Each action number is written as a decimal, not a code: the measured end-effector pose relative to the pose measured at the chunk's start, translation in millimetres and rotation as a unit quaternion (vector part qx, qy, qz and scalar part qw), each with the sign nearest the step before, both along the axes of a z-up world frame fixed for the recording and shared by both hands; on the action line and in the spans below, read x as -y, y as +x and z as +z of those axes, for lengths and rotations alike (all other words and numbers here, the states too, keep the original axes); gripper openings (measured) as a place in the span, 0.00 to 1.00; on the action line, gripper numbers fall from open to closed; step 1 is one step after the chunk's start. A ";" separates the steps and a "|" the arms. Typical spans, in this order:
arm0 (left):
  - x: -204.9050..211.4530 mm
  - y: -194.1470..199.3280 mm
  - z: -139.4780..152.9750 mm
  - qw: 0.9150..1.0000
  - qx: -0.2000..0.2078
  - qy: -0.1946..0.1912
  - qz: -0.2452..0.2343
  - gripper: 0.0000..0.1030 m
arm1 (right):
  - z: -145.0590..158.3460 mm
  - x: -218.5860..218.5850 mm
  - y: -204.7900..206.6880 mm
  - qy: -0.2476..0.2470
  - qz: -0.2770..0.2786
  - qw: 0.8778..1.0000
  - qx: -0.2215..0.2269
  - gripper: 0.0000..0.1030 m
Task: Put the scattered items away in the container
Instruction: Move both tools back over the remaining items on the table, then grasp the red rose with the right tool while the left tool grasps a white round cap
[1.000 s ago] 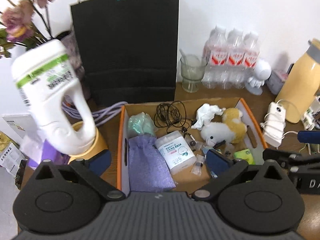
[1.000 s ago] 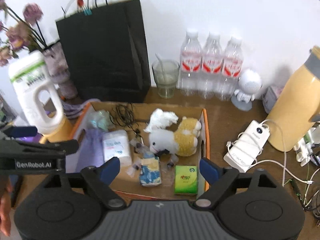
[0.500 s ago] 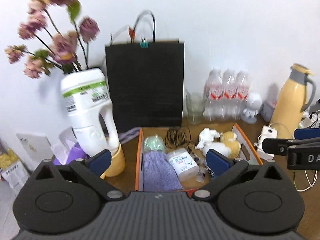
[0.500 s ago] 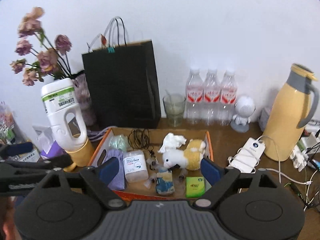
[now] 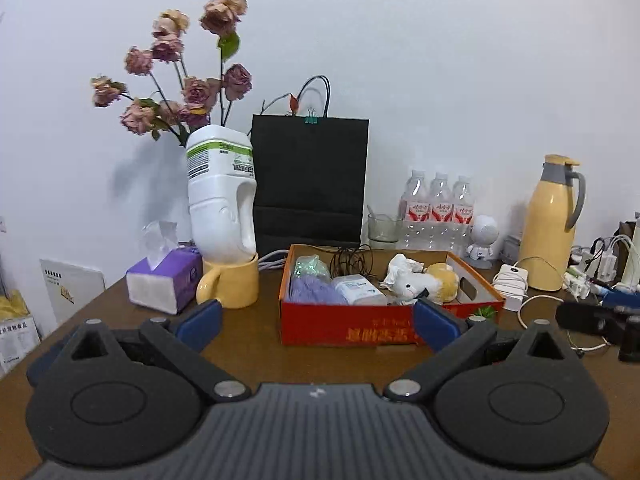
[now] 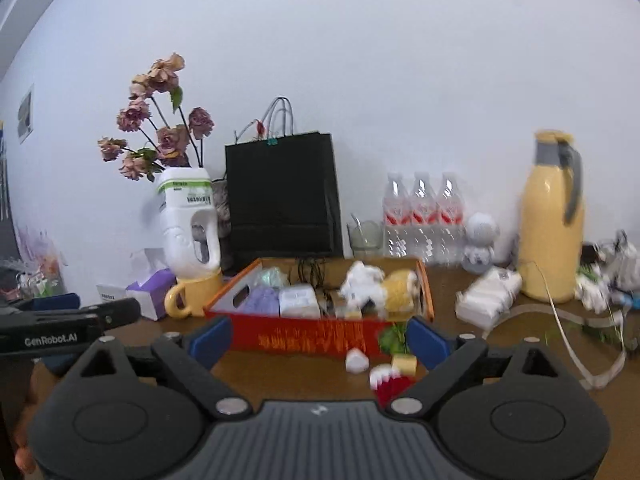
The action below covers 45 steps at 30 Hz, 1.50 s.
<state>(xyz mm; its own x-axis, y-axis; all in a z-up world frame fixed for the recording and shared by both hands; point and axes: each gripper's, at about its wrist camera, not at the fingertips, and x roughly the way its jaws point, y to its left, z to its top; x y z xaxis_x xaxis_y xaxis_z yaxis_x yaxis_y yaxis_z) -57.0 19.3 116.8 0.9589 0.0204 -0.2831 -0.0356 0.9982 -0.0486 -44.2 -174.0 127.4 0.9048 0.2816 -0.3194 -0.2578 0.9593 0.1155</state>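
A red-orange cardboard box [image 5: 348, 330] sits mid-table holding a purple pouch [image 5: 316, 292], a wipes pack [image 5: 358, 289], a white-and-yellow plush toy [image 5: 424, 282], a black cable and crumpled tissue. My left gripper [image 5: 316, 320] is open and empty, short of the box front. My right gripper [image 6: 319, 339] is also back from the box [image 6: 316, 336], its jaws opening with nothing between them. On the table before the box lie a small white piece [image 6: 357, 360], a yellow block [image 6: 404, 364] and a red-and-white item [image 6: 390, 384], by the right finger.
Left of the box a white jug [image 5: 222, 200] stands upended in a yellow mug [image 5: 232, 284], beside a purple tissue box [image 5: 160, 280]. Behind are a black paper bag [image 5: 310, 180], flowers, a glass and water bottles [image 5: 438, 208]. A yellow thermos [image 5: 554, 220] and a white charger with cables [image 5: 512, 276] stand right.
Both grippers have drawn back from over the box and sunk, so the box now shows from the side instead of from above. Small items in front of it have come into the right view.
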 end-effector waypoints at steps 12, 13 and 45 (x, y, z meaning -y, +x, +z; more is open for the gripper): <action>16.2 -46.2 -45.6 0.999 -0.012 0.023 -0.039 1.00 | -55.8 26.8 -59.8 0.001 -0.044 0.999 -0.017 0.92; 19.3 -45.8 -47.3 0.999 -0.011 0.025 -0.038 1.00 | -56.7 28.2 -59.1 0.004 -0.046 0.999 -0.019 0.92; 97.5 165.7 -94.7 0.980 -0.154 -0.010 -0.126 0.81 | -116.4 36.2 149.7 -0.049 -0.003 0.984 -0.170 0.46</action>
